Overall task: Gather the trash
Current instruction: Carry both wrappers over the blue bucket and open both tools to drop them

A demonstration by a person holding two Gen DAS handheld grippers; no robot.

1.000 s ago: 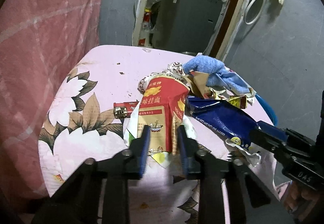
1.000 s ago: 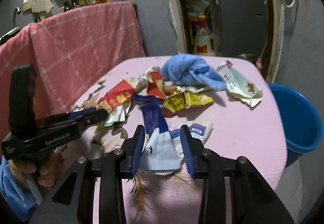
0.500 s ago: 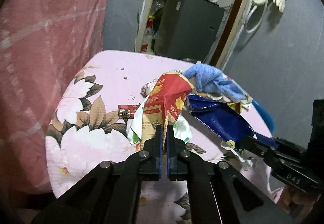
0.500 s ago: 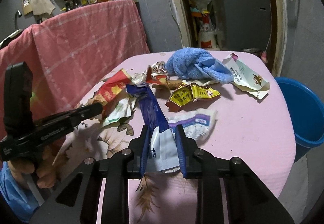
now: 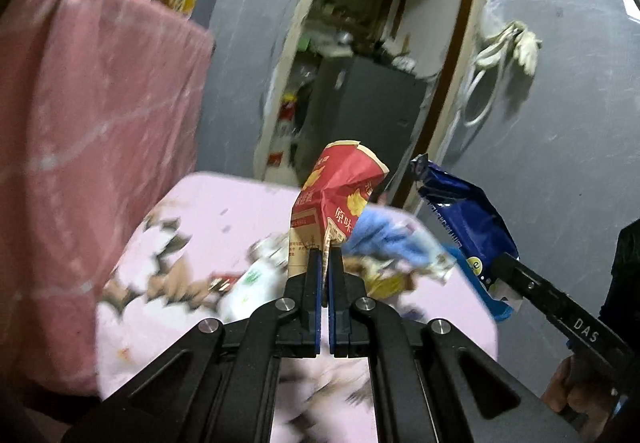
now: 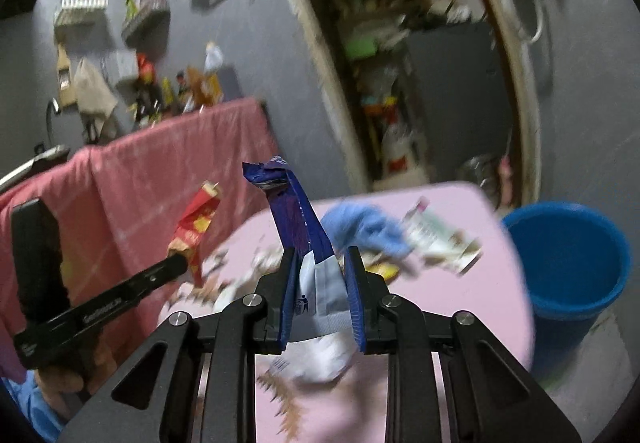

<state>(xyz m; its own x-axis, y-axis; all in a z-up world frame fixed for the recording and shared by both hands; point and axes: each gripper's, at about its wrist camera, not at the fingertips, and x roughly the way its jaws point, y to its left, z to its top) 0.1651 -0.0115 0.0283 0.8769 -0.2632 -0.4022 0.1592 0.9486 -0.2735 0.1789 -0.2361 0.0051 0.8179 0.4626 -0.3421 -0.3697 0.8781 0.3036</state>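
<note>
2 wrappers gripped, blue bucket (image 6: 568, 263) right-view only

Your right gripper (image 6: 320, 271) squeezes a blue bag (image 6: 298, 219) that stands up tall between its fingers. On your left, your other gripper (image 6: 182, 263) holds a red bag (image 6: 196, 227) up in the air. Below them is a pink table (image 6: 460, 303) with a blue cloth (image 6: 364, 229) and a white wrapper (image 6: 436, 239). A blue bucket (image 6: 572, 263) sits beside the table.
</note>
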